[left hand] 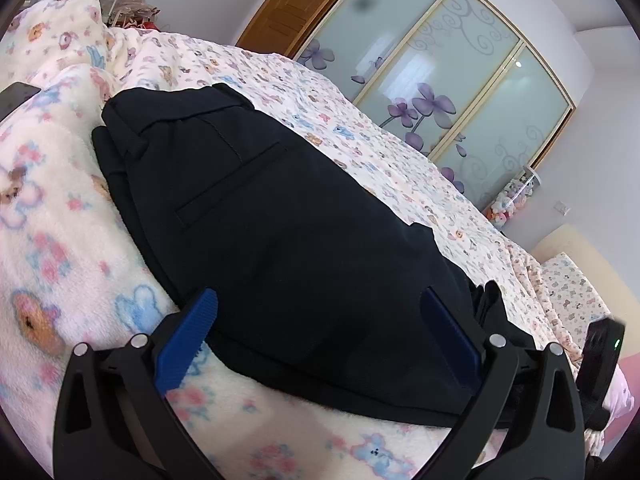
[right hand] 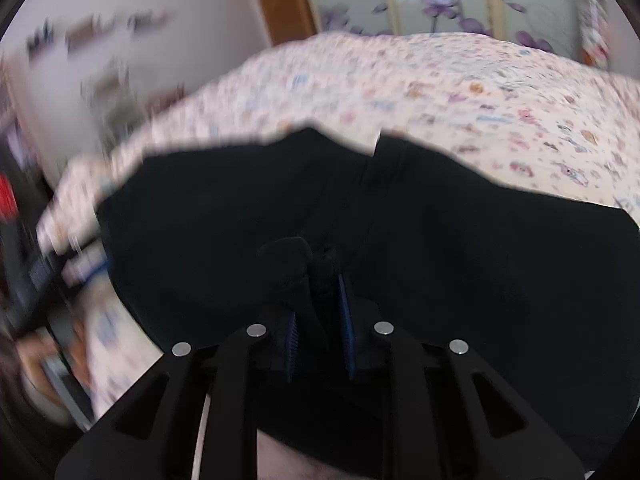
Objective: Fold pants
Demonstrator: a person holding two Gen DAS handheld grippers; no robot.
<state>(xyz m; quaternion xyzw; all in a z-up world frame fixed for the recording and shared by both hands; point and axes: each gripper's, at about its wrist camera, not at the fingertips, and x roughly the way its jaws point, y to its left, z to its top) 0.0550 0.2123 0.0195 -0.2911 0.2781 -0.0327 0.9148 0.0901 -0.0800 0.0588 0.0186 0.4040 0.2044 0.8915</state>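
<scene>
in your left wrist view, the black folded cotton pants (left hand: 276,216) lie across the middle of the frame on a bed covered with a fluffy cream blanket printed with pastel bears and flowers (left hand: 60,220). the waistband end, with a belt loop and a slit back pocket, points to the upper left of the frame; the rest of the dark cloth widens toward the lower right. your left hand-held gripper (left hand: 320,312) sits at the bottom of the frame with its two blue ribbed pads (left hand: 188,340) spread wide apart, one over the near edge of the pants at lower left, the other over the cloth at lower right. nothing is caught between them. a thinner floral bedsheet (left hand: 360,128) stretches behind the pants toward the upper right, where frosted sliding wardrobe doors with purple flower decals (left hand: 440,80) stand beside a brown wooden door (left hand: 288,12). a dark flat phone-like object (left hand: 16,96) lies on the blanket at the left edge.

your right wrist view is blurred. the pants (right hand: 460,248) fill the centre and lower part of the frame, with a seam running up the middle. your right hand-held gripper (right hand: 320,320) is at bottom centre, its blue pads drawn close together and pinching a bunched ridge of the black cloth between them. the floral sheet (right hand: 480,92) shows above the pants.
</scene>
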